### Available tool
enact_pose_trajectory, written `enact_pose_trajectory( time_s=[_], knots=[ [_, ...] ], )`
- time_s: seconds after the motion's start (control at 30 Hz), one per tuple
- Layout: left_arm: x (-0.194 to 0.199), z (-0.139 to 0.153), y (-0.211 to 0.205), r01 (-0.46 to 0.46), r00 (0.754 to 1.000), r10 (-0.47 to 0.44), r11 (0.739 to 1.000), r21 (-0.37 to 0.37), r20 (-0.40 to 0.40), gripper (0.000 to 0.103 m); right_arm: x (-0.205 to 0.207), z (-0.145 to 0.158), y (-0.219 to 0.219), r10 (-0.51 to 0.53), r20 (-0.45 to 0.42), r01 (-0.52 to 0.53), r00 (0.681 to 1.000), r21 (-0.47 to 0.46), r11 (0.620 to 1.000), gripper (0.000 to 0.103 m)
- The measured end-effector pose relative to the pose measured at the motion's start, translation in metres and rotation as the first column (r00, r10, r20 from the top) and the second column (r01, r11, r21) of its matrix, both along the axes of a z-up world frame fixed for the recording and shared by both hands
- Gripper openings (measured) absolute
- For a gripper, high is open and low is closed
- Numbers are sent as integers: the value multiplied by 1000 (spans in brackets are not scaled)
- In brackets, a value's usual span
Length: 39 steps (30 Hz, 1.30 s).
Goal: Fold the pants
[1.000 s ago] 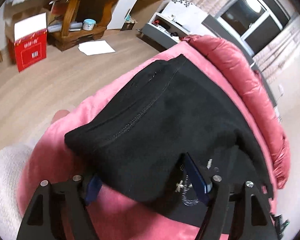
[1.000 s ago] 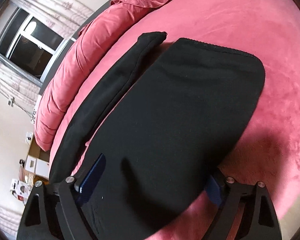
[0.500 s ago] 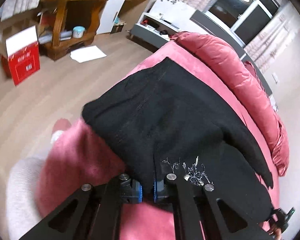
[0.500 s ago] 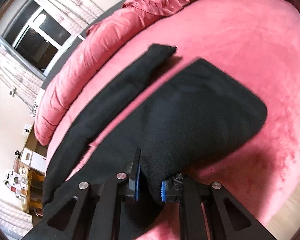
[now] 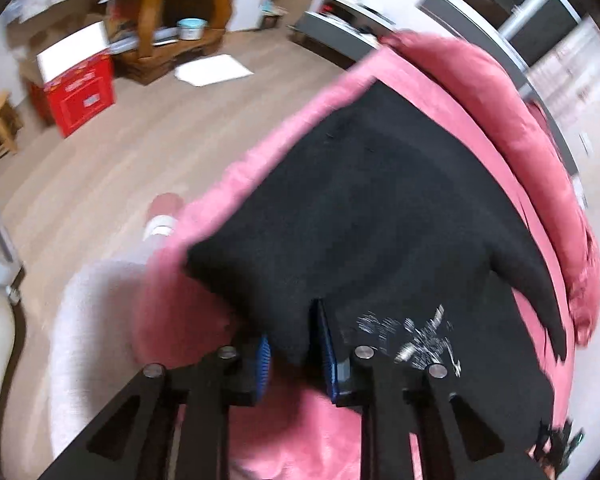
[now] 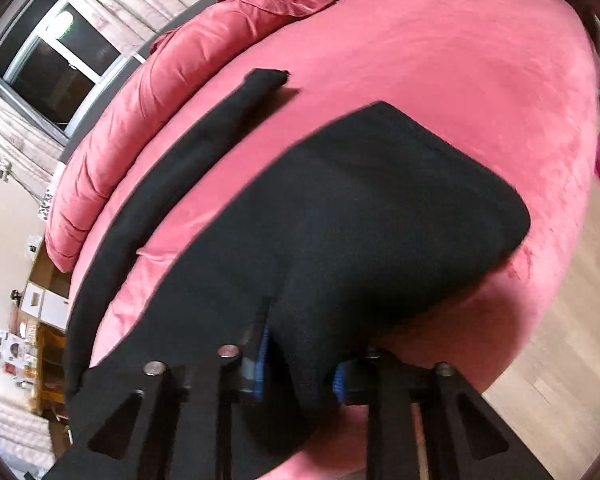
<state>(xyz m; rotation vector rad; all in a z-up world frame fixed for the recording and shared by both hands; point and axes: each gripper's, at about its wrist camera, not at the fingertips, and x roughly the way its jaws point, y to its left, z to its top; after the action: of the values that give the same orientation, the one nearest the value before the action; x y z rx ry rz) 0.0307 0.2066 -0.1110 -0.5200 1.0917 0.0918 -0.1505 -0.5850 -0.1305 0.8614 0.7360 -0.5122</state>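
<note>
Black pants (image 5: 380, 216) lie on a round pink bed (image 5: 308, 120). In the left wrist view my left gripper (image 5: 294, 350) is shut on the near edge of the pants, beside a silver print (image 5: 412, 332). In the right wrist view my right gripper (image 6: 300, 364) is shut on a bunched fold of the pants (image 6: 340, 220), lifted a little off the bed (image 6: 460, 60). One pant leg (image 6: 188, 152) stretches away toward the pillows, apart from the wider part.
Pink pillows (image 6: 140, 100) line the bed's far edge. A red box (image 5: 80, 92), a wooden shelf (image 5: 172, 20) and a white sheet of paper (image 5: 212, 72) stand on the wooden floor. A white rug (image 5: 88, 320) lies beside the bed.
Both grippers closed on the near edge of the pants and have lifted and pulled the cloth. The fabric now bunches between the fingers.
</note>
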Motion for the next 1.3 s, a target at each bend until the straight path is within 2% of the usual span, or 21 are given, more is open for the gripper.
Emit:
enact_pose_trajectory(
  time_s=[0.03, 0.07, 0.13, 0.2, 0.27, 0.37, 0.4, 0.5, 0.57, 0.63, 0.7, 0.77, 0.83, 0.9, 0.97, 1.0, 1.03, 1.1, 1.13, 1.23, 1.3],
  knots=[
    [-4, 3, 11, -45, 999, 45, 999, -14, 4, 23, -3, 3, -1, -28, -17, 28, 999, -26, 999, 39],
    [-9, 8, 26, -111, 994, 111, 993, -37, 11, 23, -6, 7, -2, -55, -29, 54, 998, -54, 997, 41],
    [-13, 17, 46, -197, 979, 200, 977, -81, 36, 23, -14, 25, -2, -154, -56, 142, 986, -180, 973, 42],
    [-14, 30, 60, -270, 957, 276, 960, -77, 88, 24, -14, 44, 3, -193, -55, 170, 980, -291, 942, 42],
    [-6, 44, 63, -284, 944, 288, 958, -50, 162, 29, -1, 63, 18, -176, -52, 142, 983, -393, 908, 43],
    [23, 56, 48, -204, 956, 199, 979, 2, 216, 34, 30, 81, 51, -89, -41, 56, 995, -501, 863, 54],
    [38, 59, 38, -161, 961, 152, 987, 18, 231, 39, 44, 85, 66, -40, -41, 12, 998, -525, 851, 61],
    [88, 61, 6, -42, 970, 18, 995, 94, 243, 40, 78, 87, 97, 56, -60, -80, 997, -567, 820, 62],
    [128, 58, -12, 32, 972, -59, 992, 121, 229, 40, 97, 87, 113, 80, -106, -128, 991, -611, 781, 62],
    [164, 52, -27, 74, 972, -100, 989, 128, 211, 40, 101, 85, 109, 37, -126, -105, 991, -595, 797, 62],
    [198, 46, -43, 123, 966, -154, 981, 153, 206, 40, 96, 81, 83, -75, -145, -21, 987, -572, 820, 62],
    [229, 39, -55, 148, 962, -183, 973, 178, 201, 40, 81, 82, 59, -257, -202, 78, 945, -623, 778, 62],
    [255, 29, -60, 164, 962, -200, 968, 193, 187, 40, 58, 92, 46, -396, -160, 189, 904, -681, 708, 62],
    [284, 19, -65, 173, 967, -205, 965, 198, 153, 40, 44, 107, 48, -438, -84, 251, 895, -717, 650, 64],
    [316, 3, -66, 167, 976, -187, 971, 170, 112, 40, 46, 117, 59, -401, -40, 240, 915, -745, 622, 77],
    [324, -3, -63, 162, 979, -179, 973, 166, 97, 40, 49, 119, 66, -361, -22, 222, 932, -753, 620, 85],
    [334, -9, -62, 153, 982, -168, 974, 169, 82, 40, 51, 121, 74, -320, -8, 205, 947, -753, 625, 88],
    [355, -24, -62, 137, 988, -147, 976, 172, 52, 42, 67, 121, 84, -224, 6, 157, 975, -731, 664, 88],
    [363, -30, -62, 138, 989, -146, 977, 161, 37, 46, 80, 117, 89, -164, -1, 116, 986, -706, 699, 88],
    [374, -37, -62, 128, 985, -139, 986, 108, 106, 58, 110, 101, 105, -42, -26, 16, 999, -646, 763, 88],
    [378, -38, -66, 142, 981, -155, 984, 107, 120, 59, 132, 84, 120, 33, -56, -60, 998, -612, 788, 88]
  ],
)
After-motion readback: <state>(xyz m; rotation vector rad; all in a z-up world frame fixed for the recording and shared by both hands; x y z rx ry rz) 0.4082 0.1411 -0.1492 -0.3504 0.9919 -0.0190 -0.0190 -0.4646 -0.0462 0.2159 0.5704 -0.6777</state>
